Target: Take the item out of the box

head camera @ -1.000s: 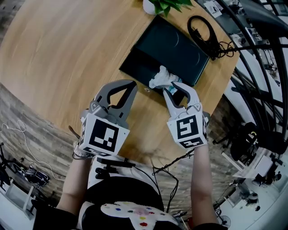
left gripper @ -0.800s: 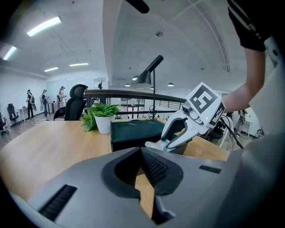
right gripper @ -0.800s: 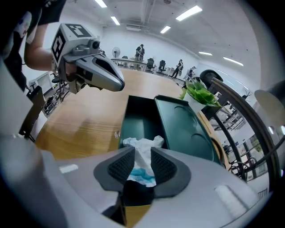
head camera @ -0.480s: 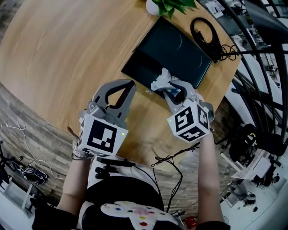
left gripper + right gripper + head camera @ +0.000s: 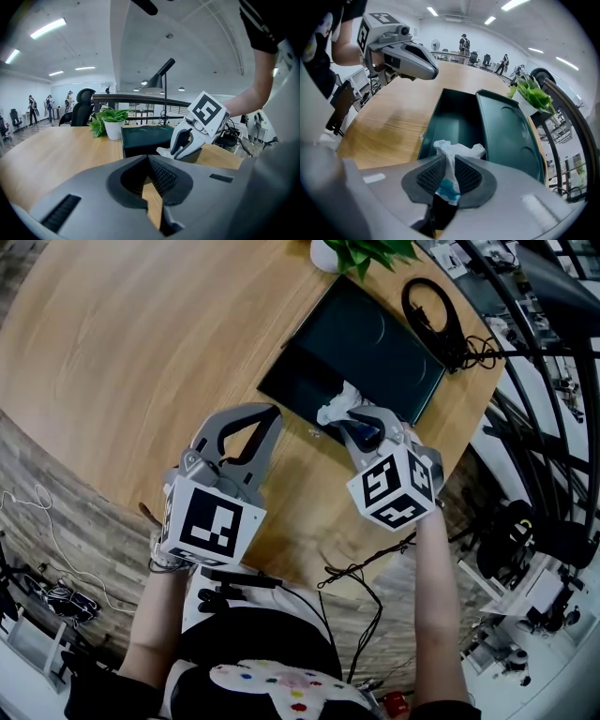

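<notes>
Two grippers held over the table (image 5: pixel 141 334), left gripper (image 5: pixel 267 414) shut and empty (near the box (image 5: pixel 370 338)), right gripper (image 5: pixel 362 424) jaws closing on the white packet (image 5: pixel 339 405), packet seen at the box's open near end.

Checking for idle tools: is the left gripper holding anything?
No, the left gripper has its jaws together with nothing between them.

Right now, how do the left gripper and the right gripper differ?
The left gripper is shut and empty; the right gripper is closing its jaws on the crumpled white packet. The left gripper is over the table; the right gripper is at the dark green box. Both carry marker cubes.
</notes>
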`<action>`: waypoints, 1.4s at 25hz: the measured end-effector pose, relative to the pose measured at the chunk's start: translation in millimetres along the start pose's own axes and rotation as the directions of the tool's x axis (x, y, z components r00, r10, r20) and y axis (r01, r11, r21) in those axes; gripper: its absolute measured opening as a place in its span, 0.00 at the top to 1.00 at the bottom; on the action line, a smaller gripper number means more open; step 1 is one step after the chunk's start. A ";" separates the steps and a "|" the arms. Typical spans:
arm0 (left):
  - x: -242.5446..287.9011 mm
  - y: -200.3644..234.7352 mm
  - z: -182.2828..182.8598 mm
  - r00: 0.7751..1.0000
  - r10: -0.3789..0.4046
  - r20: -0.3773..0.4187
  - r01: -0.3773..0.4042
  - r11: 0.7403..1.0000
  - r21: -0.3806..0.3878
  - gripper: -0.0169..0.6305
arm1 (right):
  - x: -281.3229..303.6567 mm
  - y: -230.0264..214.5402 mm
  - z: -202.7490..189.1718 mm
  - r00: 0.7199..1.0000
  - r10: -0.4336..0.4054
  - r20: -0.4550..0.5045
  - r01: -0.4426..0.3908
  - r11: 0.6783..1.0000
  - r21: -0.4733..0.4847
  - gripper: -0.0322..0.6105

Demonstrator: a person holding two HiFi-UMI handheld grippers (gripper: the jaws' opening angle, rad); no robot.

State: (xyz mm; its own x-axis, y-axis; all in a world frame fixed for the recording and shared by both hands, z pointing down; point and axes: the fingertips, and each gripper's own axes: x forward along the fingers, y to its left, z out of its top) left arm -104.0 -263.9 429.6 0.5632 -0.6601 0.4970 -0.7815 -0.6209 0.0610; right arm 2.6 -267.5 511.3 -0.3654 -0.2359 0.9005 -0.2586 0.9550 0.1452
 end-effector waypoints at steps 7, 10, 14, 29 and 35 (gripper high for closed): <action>-0.9 3.2 2.2 1.000 -0.016 0.020 0.017 0.999 -0.043 0.96 | -1.8 -1.2 5.0 0.999 -0.002 0.054 0.002 1.000 0.001 0.94; -0.2 2.7 0.3 1.000 -0.011 0.012 0.011 0.999 -0.037 0.96 | -5.8 -4.9 9.1 0.995 -0.015 0.100 0.012 0.999 0.032 0.94; 0.9 -1.5 -1.5 1.000 -0.007 0.005 0.007 1.000 -0.025 0.96 | -11.2 -7.6 12.5 0.988 -0.027 0.149 0.018 0.998 0.063 0.94; -22.1 -18.5 11.8 0.999 -0.003 0.043 0.003 1.000 -0.012 0.96 | -46.7 -1.0 38.7 0.958 -0.044 0.283 -0.002 0.987 0.162 0.94; -33.0 -33.0 21.0 0.998 0.003 0.055 -0.004 1.000 0.015 0.96 | -67.7 6.7 41.3 0.935 -0.088 0.343 0.018 0.979 0.202 0.94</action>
State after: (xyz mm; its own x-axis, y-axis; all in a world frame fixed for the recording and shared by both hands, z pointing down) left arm -91.2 -230.5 393.0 0.5745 -0.6846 0.4487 -0.7797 -0.6245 0.0455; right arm -11.3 -252.6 434.4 -0.6261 -0.3661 0.6885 -0.4402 0.8947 0.0754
